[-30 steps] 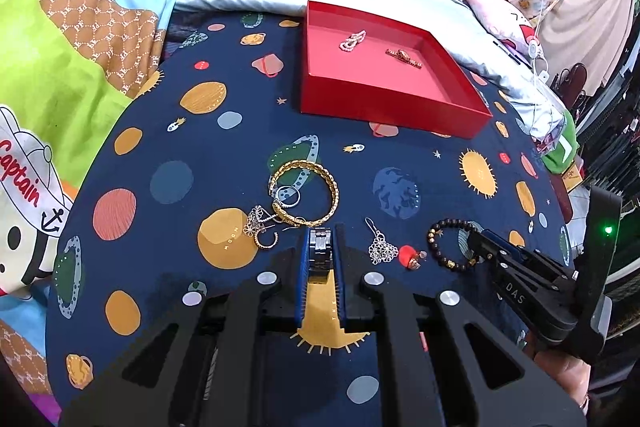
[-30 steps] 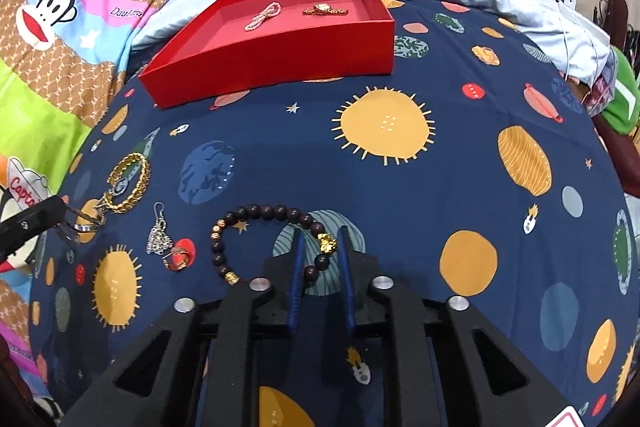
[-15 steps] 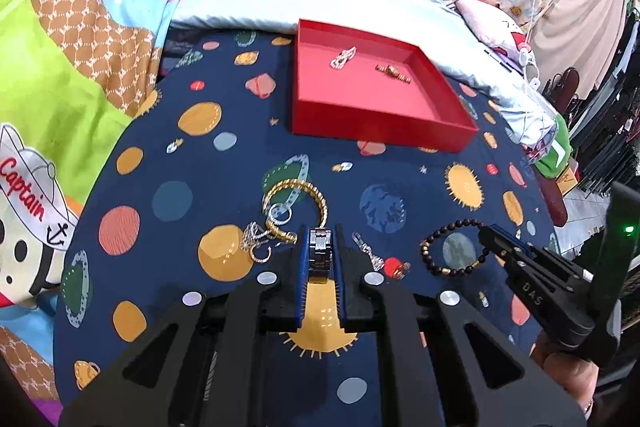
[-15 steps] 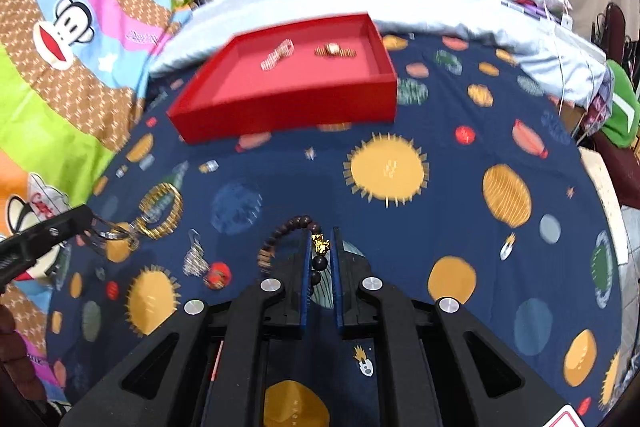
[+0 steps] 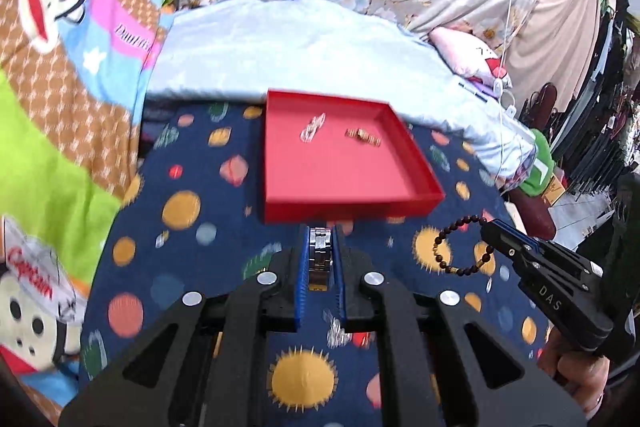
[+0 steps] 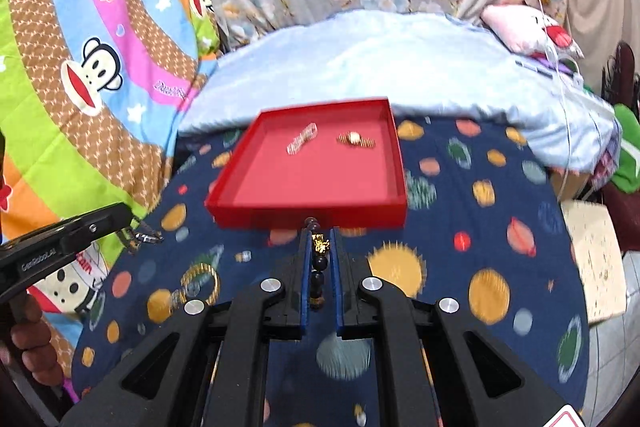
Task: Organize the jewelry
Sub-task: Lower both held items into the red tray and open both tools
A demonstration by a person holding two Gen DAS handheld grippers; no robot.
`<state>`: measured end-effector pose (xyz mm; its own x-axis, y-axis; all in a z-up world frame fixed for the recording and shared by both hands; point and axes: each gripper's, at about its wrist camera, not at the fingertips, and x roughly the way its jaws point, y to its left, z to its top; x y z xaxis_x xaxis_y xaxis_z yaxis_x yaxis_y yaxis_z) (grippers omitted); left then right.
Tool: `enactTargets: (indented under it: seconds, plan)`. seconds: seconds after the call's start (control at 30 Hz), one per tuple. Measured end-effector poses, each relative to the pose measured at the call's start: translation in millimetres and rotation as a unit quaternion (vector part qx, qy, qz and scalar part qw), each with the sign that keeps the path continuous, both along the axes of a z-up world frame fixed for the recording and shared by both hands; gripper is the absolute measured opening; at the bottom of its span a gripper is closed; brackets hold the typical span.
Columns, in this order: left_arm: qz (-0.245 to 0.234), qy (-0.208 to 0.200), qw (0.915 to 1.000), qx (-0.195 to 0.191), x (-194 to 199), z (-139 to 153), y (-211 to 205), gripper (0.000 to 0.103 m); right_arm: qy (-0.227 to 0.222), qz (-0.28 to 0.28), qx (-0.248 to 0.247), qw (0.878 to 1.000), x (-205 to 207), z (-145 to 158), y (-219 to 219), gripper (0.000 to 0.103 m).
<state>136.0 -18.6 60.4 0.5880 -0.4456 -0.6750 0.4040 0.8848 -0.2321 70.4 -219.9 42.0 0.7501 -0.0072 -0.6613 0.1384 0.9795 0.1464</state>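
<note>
Two grippers and one tray make up this lot, itemised below.

1. Left gripper (image 5: 321, 247): closed on a silver link watch band (image 5: 321, 253), which sits pinched between the blue pads just short of the tray's near wall. From the right wrist view the same gripper (image 6: 132, 223) enters at the left edge with silver links dangling off its tip.
2. Right gripper (image 6: 320, 247): clamped on a dark bead bracelet (image 6: 318, 267); a gold charm (image 6: 320, 245) on the strand shows between the pads. In the left wrist view this gripper (image 5: 490, 227) comes in from the right, and the bracelet (image 5: 460, 247) hangs as a loop from its tip, clear of the cloth.
3. Red tray (image 5: 348, 209): shallow, square, resting on the space-print cloth (image 5: 192, 211) ahead of both grippers.
4. Tray contents: a pale beaded piece (image 6: 302, 143) towards the far left, and a gold watch (image 6: 355, 139) to its right, the two lying apart.
5. Gold bangle (image 6: 200, 281): flat on the cloth, left of the right gripper, well short of the tray.
6. Small silver pendant (image 5: 338, 333) with something red beside it: on the cloth under the left gripper's frame, blurred.
7. Surroundings: pale blue bedding (image 6: 380, 67) behind the tray; cartoon monkey blanket (image 6: 92, 67) to the left.
</note>
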Motion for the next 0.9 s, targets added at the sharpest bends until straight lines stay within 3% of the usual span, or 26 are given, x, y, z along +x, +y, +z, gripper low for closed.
enactTargets:
  seconds: [0.27,0.43,0.9]
  plan:
    - [-0.013,-0.023,0.9996,-0.009,62,28,-32,0.01,-0.022,0.013,-0.002,1.0,59,25,-15,0.008]
    - [-0.028,-0.024,0.9992,-0.013,96,32,-55,0.01,-0.021,0.016,0.003,1.0,99,25,-24,0.008]
    - [-0.057,0.032,0.9977,-0.02,173,-9,-90,0.01,0.021,0.013,0.01,1.0,165,-21,-46,0.008]
